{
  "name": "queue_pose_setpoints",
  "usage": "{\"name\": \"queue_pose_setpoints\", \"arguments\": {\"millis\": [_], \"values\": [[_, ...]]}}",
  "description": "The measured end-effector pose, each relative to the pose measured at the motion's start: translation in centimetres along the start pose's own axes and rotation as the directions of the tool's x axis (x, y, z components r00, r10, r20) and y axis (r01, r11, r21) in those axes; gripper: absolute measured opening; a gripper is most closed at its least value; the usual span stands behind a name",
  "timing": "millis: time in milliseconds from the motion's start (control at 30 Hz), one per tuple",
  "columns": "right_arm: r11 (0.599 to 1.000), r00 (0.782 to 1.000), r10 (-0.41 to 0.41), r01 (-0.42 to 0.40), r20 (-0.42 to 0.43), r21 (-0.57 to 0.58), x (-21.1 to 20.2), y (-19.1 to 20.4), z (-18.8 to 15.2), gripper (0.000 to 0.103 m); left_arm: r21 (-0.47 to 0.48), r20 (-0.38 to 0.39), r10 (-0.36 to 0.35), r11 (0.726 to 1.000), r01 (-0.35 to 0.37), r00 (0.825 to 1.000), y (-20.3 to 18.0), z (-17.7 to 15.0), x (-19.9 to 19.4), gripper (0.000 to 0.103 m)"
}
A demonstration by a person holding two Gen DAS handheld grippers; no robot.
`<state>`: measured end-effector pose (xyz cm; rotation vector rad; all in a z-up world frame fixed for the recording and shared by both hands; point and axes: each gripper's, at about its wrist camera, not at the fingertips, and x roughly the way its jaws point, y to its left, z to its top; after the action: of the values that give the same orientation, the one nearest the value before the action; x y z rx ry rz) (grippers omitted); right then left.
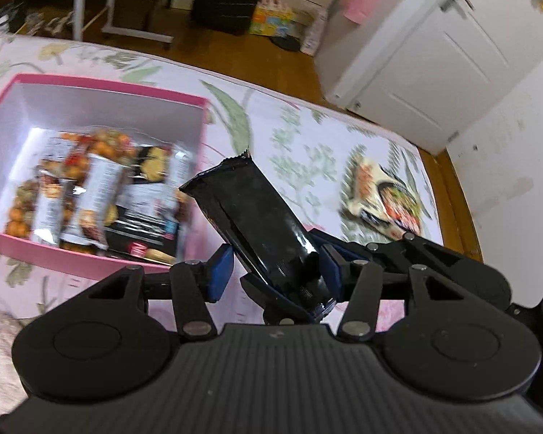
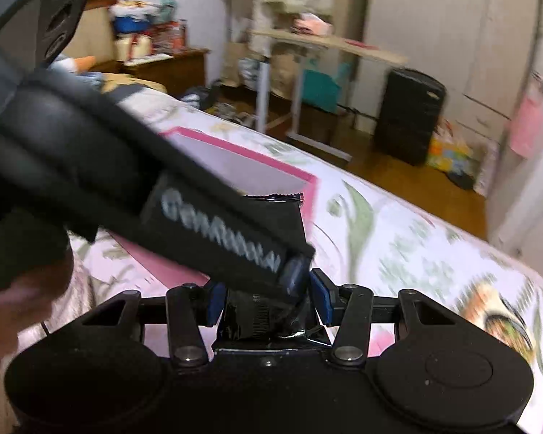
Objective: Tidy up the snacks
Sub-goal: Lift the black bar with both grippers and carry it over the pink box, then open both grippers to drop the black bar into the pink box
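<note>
While the right gripper [image 2: 268,300] pinches the crumpled lower end of the black snack packet [image 1: 257,209] between its blue pads, the left gripper [image 1: 276,267] straddles the same packet higher up. Its jaws are spread, with a sliver of gap on one side, so it looks not yet clamped.

Step, as judged: a hand-to-hand transfer, or a two-handed carry, toward the pink box [image 1: 108,83].

The packet stands tilted, with its sealed top leaning toward the box's near corner, above the floral bedspread [image 1: 289,108]. The box already holds several packets. One loose snack packet [image 1: 380,199] lies on the bedspread, well apart to the right.

Next move calls for one gripper taking a firm hold before the other lets go, then a short swing left over the box rim.

Pose: both tools are low and crossed closely, the left lying diagonally across the right wrist view.
</note>
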<state>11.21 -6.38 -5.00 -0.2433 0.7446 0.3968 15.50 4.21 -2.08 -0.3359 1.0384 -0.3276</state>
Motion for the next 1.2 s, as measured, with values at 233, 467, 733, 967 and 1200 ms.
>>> {"name": "queue_pose_setpoints", "arguments": {"millis": [233,467,733,967,1200], "values": [[0.987,0.990,0.133,-0.128,0.044,-0.101,4.4,2.1,3.1,0.054,-0.035,0.038,0.091,0.995,-0.090,0.995,5.4,2.2,-1.2,0.050],[0.950,0.980,0.199,-0.199,-0.026,-0.241,9.9,3.6,6.1,0.054,-0.081,0.014,0.131,0.988,-0.129,0.991,10.4,4.1,0.8,0.048],[0.909,0.970,0.227,-0.245,-0.092,-0.337,13.9,4.4,7.0,0.054,-0.125,-0.040,0.146,0.981,-0.150,0.988,13.1,4.8,4.0,0.047],[0.935,0.988,0.146,-0.152,-0.043,-0.320,13.2,3.6,6.2,0.066,-0.045,-0.024,0.154,0.987,-0.155,0.988,11.5,5.0,3.9,0.051],[0.976,0.992,0.125,-0.123,0.000,-0.177,9.5,1.2,5.0,0.069,0.021,-0.025,0.127,0.992,-0.126,0.992,8.8,4.1,2.2,0.053]]}}
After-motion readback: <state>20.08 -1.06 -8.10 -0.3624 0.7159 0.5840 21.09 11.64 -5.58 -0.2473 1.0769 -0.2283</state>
